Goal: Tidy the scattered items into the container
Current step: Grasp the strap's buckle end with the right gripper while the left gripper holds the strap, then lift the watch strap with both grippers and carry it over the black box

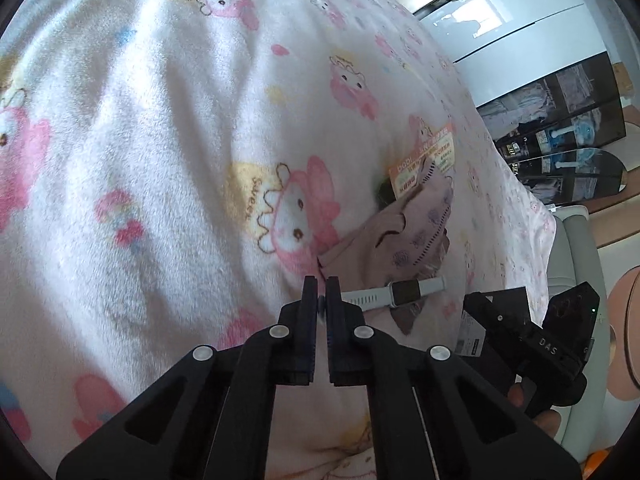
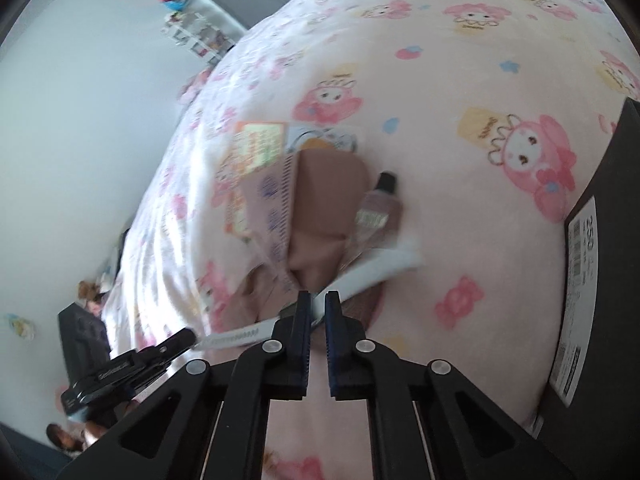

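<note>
One watch [image 1: 394, 295], one tube [image 2: 374, 213], one box [image 2: 588, 280].

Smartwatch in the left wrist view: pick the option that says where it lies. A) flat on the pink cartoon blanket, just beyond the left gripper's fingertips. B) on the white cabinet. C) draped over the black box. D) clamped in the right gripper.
A: the smartwatch lies flat, strap stretched out, on the blanket, just past the shut left gripper.

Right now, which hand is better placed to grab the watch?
Probably the right: the right gripper is shut directly over the watch, with the black box on its side. The left gripper sits by the strap's end.
</note>
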Tool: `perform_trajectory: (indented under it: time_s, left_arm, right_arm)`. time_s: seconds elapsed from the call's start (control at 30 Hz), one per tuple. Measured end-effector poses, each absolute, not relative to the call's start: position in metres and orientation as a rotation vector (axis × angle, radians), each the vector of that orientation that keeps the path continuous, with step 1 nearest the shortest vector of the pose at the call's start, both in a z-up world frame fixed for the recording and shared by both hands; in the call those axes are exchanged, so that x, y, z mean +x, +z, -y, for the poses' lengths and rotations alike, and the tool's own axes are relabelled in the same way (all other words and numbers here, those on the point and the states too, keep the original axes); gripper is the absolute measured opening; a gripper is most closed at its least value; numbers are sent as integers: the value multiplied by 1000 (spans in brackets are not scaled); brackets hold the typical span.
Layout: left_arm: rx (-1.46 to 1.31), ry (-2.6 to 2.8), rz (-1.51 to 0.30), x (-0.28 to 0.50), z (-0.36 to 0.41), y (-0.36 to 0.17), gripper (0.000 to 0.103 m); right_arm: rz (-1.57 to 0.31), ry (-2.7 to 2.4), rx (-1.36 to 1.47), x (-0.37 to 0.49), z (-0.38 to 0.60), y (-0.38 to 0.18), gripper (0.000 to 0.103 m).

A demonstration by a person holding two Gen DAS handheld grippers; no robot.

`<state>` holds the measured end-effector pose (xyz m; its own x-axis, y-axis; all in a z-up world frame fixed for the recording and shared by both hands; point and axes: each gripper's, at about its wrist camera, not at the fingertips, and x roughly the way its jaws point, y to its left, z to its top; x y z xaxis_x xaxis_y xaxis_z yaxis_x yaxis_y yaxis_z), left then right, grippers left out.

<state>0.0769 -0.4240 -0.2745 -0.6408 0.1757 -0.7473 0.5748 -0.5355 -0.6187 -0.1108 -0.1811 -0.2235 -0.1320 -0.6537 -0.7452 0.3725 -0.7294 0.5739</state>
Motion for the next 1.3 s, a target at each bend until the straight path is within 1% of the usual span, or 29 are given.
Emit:
perform_trajectory:
  time_s: [0.17,0.3,0.4,0.43,0.47,0.5,0.53,0.57,0.63,0.73,0.77,0.8,0.83,0.87,0.93,0.97,1.17,1.3]
  left_arm:
    - [1134,-2274,-1310,96,418,-255,1]
    - [1116,-2243,-1278,106,425,-252,1]
    - [1109,-2230,-1323,107,430,-261,1]
    - [1117,-2227,-1334,106,431,-264,2]
    - [1127,-2209,-1337,106,432,-269,8]
    - [1129,-2193,-1334,108,432,-273,12]
    - [1136,-2177,-1332,108,432,-277,26]
    - [1145,-2162,-1334,106,433,-282,34]
    - [1154,-2137,-1363,104,436,-293,34]
    - [1177,-2115,-1429,102,438,-308,34]
    - [1181,-2113,-1437,101,438,-310,32]
    - [1181,-2108,-1423,101,437,-310,27]
    - [1182,-2103,-1396,102,437,-308,13]
    - [1179,-2103,-1372,103,437,-305,6]
    - [1141,-2122,-1394,107,439,-298,3]
    - [1129,-2136,-1392,108,439,-293,3]
    - [1104,-2244,-1319,103,423,-255,1]
    - [1084,-2349,-1266,99,409,-219,1]
  right_arm:
    - [313,-1863,1457,-94,171,-211,5]
    - [317,-1900,1499,-104,167,-212,7]
    - [310,-1935,1550,-118,172,-224,13]
    - [301,-1939,1572,-122,175,-230,19]
    - [290,-1941,1598,-126,178,-236,26]
    - [288,-1932,1621,-128,182,-243,28]
    - [286,-1923,1635,-129,184,-249,31]
    - [279,-1917,1647,-130,187,-253,36]
    - [270,-1924,1672,-132,191,-264,38]
    - [314,-1901,1682,-139,195,-277,38]
    - [329,-1876,1675,-139,198,-279,38]
    - [340,-1853,1663,-139,200,-279,36]
    - [339,-1852,1649,-137,202,-278,29]
    - [328,-1875,1627,-135,202,-274,24]
    - [330,-1900,1574,-132,200,-265,18]
    - [343,-1899,1557,-131,199,-262,17]
    - [346,-1906,1473,-122,197,-241,14]
    - [383,-1922,1392,-111,178,-211,14]
